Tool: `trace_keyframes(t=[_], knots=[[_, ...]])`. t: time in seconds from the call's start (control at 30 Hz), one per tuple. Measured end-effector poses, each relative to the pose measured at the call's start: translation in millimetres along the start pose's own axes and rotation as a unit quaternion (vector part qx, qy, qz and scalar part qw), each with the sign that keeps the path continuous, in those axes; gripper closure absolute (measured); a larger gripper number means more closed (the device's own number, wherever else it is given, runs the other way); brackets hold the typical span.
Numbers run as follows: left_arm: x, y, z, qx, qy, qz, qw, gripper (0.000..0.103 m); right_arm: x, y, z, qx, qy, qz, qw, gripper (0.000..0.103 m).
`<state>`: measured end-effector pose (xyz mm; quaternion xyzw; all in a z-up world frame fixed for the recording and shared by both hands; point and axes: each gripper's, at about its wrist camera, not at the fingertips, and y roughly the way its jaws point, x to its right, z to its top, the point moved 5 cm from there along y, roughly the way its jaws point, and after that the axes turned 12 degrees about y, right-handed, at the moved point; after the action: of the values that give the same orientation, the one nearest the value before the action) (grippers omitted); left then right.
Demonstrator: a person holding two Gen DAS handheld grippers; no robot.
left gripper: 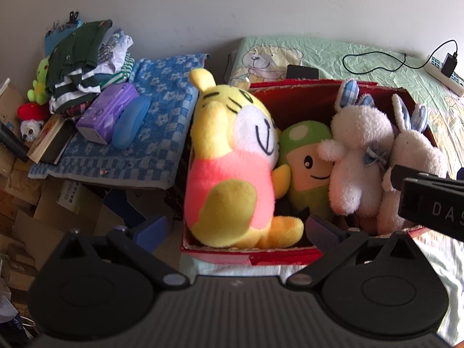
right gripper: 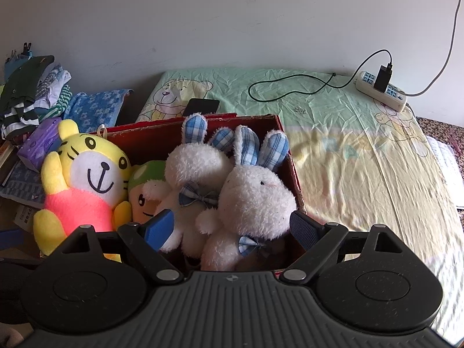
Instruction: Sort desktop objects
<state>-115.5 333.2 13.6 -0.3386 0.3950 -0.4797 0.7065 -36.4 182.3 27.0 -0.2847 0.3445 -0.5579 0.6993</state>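
Right claw [right gripper: 236,229] astride rabbit [right gripper: 255,200] (spread)

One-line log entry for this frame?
box: four plush toys inside | left hand-held gripper: open, empty | right hand-held gripper: open, empty

Soft daylight fills both views, with the wall [right gripper: 232,29] evenly lit. A pale sunlit patch washes out the bedsheet [right gripper: 348,156] right of the red box [right gripper: 293,168]. Fisheye bending darkens the corners; nearby plush looks slightly soft.

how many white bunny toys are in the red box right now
2, side by side at the red box's right end: one white bunny beside the green mushroom plush, another rightmost. Others may be buried.
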Motion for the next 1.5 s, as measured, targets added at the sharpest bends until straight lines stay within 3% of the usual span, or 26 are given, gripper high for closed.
trace_keyframes(t=[0.87,1.5], knots=[[18,0,-5,0.005,0.012,-0.025,0.9996,0.001,14,-5,-9,-0.01,0.019,0.005,1.0,0.014],[-3,8,-8,-0.001,-0.017,-0.032,0.9993,0.001,-2,-5,-13,-0.015,0.001,0.011,1.0,0.014]])
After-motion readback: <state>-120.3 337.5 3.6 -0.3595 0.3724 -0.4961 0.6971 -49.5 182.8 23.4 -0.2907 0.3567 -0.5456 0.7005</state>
